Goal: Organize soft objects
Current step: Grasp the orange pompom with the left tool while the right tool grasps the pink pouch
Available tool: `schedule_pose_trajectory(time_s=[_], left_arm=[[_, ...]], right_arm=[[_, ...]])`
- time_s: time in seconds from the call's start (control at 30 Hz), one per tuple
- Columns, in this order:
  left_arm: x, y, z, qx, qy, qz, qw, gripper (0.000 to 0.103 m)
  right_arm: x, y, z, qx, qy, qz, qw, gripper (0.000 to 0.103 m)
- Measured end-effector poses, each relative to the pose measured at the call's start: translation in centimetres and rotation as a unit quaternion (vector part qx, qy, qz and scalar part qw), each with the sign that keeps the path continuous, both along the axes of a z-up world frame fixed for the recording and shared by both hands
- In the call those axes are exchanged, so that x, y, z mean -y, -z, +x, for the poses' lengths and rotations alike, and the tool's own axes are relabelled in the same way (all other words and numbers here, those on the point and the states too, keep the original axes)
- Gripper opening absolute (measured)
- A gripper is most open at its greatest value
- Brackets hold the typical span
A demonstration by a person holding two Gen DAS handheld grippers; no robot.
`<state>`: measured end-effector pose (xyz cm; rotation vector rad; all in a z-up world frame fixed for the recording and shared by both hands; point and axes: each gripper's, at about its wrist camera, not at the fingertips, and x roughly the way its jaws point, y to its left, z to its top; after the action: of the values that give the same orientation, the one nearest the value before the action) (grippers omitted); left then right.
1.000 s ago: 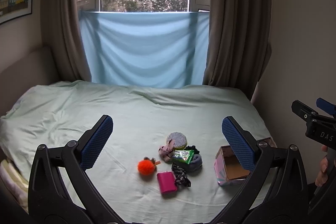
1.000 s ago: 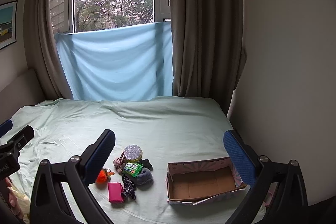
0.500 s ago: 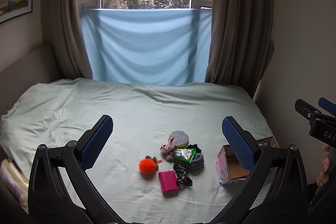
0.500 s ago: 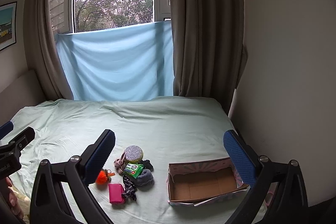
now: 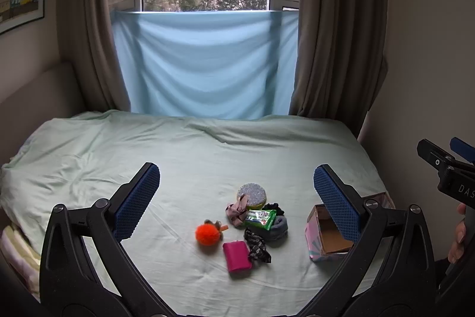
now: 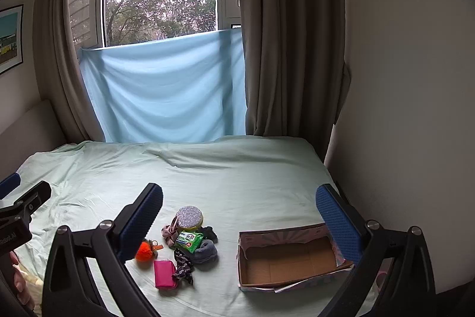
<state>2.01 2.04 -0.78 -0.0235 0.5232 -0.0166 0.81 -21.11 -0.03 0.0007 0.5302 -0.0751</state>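
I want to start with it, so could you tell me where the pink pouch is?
The pink pouch lies on the bed, nearest of the pile, below the orange pompom and left of the box.

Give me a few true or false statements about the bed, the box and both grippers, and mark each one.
1. The cardboard box is empty. True.
2. The left gripper holds the orange pom-pom. False: it is open, and the pom-pom lies on the bed sheet.
3. The pink pouch lies inside the box. False: it lies on the sheet, left of the box.
4. The right gripper is open. True.
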Motion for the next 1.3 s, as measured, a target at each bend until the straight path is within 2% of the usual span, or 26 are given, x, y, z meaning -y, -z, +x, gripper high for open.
schedule_pose_trajectory(time_s=[0.23,0.43,0.67,0.83,1.0,1.3], left_arm=[[0.4,0.1,-0.1,-0.002,-0.001,0.001,1.0000,0.103],[0.5,0.2,0.3,-0.020,-0.017,0.008,0.9996,0.103],[-2.3,4.3,1.0,-0.074,-0.024,-0.006,0.9969,0.103],[-5.3,7.8,2.8,-0.107,-0.003,-0.009,0.9942,0.103],[-8.4,11.8,5.9,-0.148,0.041,0.001,0.9882,0.103],[-11.8,22.6,12.8,-0.211,0.110,0.020,0.9712,0.103]], right_arm=[[0.3,0.0,0.0,0.001,-0.003,0.001,1.000,0.103],[0.6,0.3,0.4,-0.007,-0.021,0.008,1.000,0.103],[-1.2,3.3,1.1,-0.023,-0.057,0.016,0.998,0.103],[-4.3,7.0,1.4,-0.058,-0.051,0.024,0.997,0.103],[-7.5,11.3,2.1,-0.097,-0.027,0.044,0.994,0.103],[-13.5,23.7,4.7,-0.171,0.003,0.080,0.982,0.103]])
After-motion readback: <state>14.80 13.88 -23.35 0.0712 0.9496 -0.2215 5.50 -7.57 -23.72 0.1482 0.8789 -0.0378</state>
